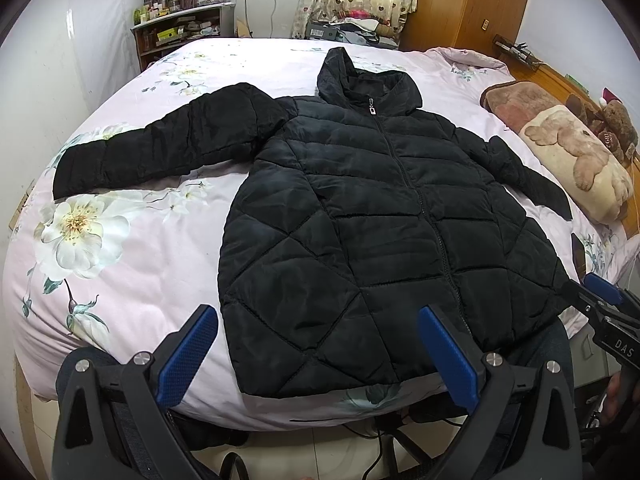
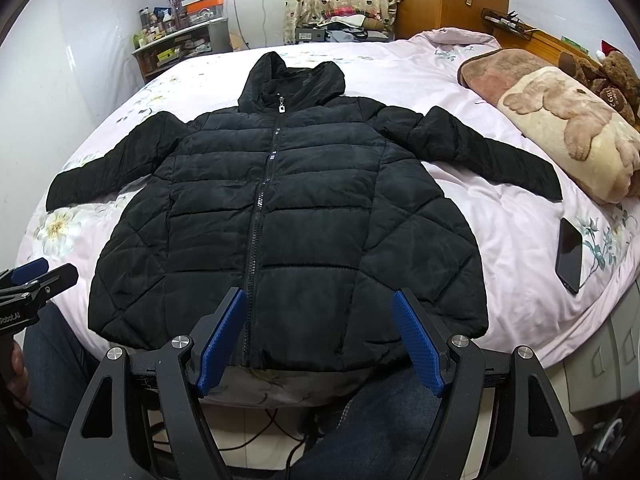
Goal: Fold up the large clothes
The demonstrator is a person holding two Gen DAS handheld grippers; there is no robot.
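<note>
The black puffer jacket (image 2: pixel 280 208) lies flat, zipped, front up on the floral bedspread (image 2: pixel 500 208), sleeves spread, hood away from the person. The left gripper (image 1: pixel 318 354) and the right gripper (image 2: pixel 320 340) both hover at the hem, fingers apart, holding nothing. "DAS" reads on the right gripper's body; a teddy bear (image 2: pixel 616 80) shows "18". A dark phone (image 2: pixel 570 254) lies near the right sleeve

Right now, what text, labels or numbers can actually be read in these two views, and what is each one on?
"DAS": right gripper body, cut off at the frame edge.
"RobotAI": left gripper body, first letters cut off.
"1892", roughly: teddy bear chest patch, blurred.
Shelf bottles and boxes: too small to read.
</note>
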